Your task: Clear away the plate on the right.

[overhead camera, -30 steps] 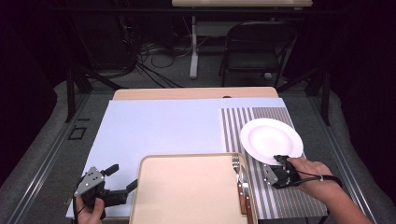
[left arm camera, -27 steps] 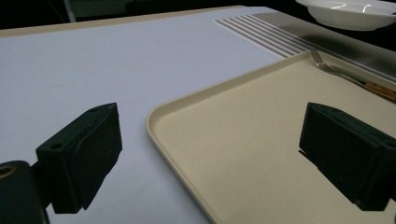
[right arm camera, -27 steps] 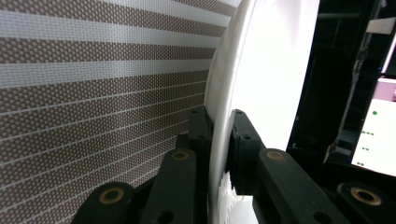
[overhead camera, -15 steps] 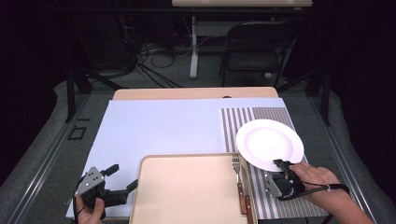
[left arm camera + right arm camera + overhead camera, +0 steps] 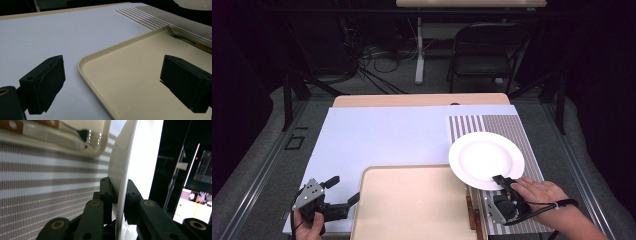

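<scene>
Left gripper [image 5: 343, 192]: jaws wide apart, nothing between them, at the near-left corner of the tray [image 5: 412, 210].
Right gripper [image 5: 502, 181]: pinched shut on the near rim of the white plate [image 5: 486, 159].
Plate: seemingly raised, over the striped mat [image 5: 512, 127] and the tray's right edge.
Fork [image 5: 75, 132]: by the tray's right rim.
Table cover [image 5: 382, 135]: pale, beyond the tray.

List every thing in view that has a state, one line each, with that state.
Plate: clamped by its rim, lifted, overhanging the tray corner.
Right tool: shut on the plate rim.
Left tool: open, holding nothing, jaws straddling the tray's edge.
Tray: flat on the table, bare.
Fork: lying beside the tray.
Striped mat: spread flat.
</scene>
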